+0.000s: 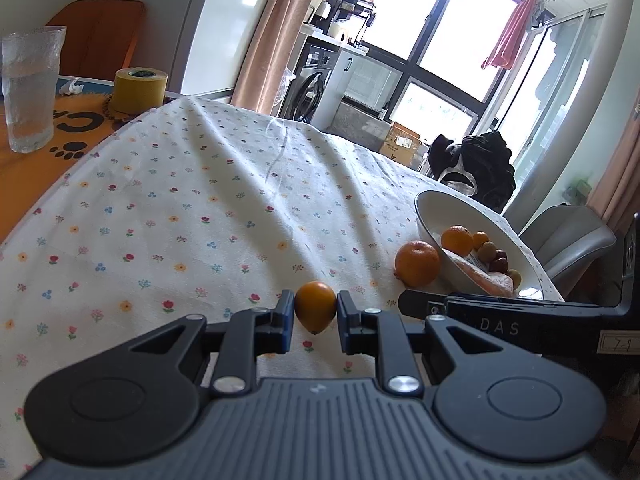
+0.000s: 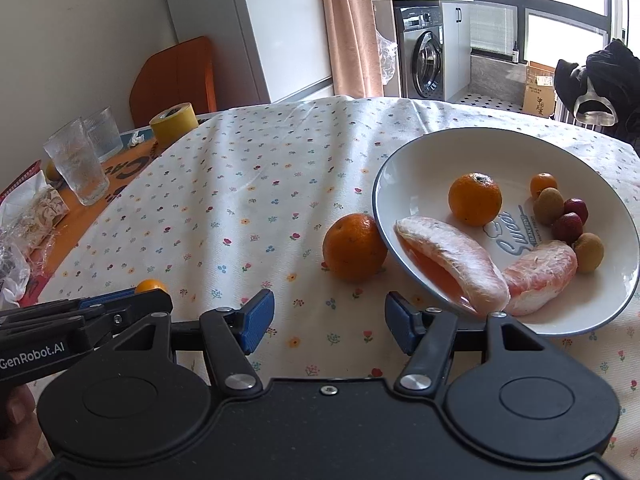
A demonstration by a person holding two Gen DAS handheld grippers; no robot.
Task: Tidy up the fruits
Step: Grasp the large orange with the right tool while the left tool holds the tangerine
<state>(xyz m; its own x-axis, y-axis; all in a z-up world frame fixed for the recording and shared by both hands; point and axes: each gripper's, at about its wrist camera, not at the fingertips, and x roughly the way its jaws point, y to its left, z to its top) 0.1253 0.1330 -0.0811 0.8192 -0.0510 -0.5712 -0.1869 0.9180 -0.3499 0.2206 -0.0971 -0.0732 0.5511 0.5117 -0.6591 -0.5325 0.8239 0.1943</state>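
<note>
- Kumquat [image 1: 315,306] sits clamped between the left gripper [image 1: 315,312] pads, seemingly touching both.
- Right gripper [image 2: 329,317] jaws gape wide, empty; orange [image 2: 353,247] lies just ahead, against the plate [image 2: 404,160].

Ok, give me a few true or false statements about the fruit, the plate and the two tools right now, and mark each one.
1. The left tool is closed on a small orange kumquat. True.
2. The right tool holds a fruit. False: it is open, with nothing between its fingers.
3. A large round orange sits on the flowered tablecloth beside the white blue-rimmed plate. True.
4. The plate holds only oranges. False: it also holds two peeled pink pomelo segments and small brown and red fruits.
5. The yellow tape roll lies on the plate. False: it stands at the table's far edge.
</note>
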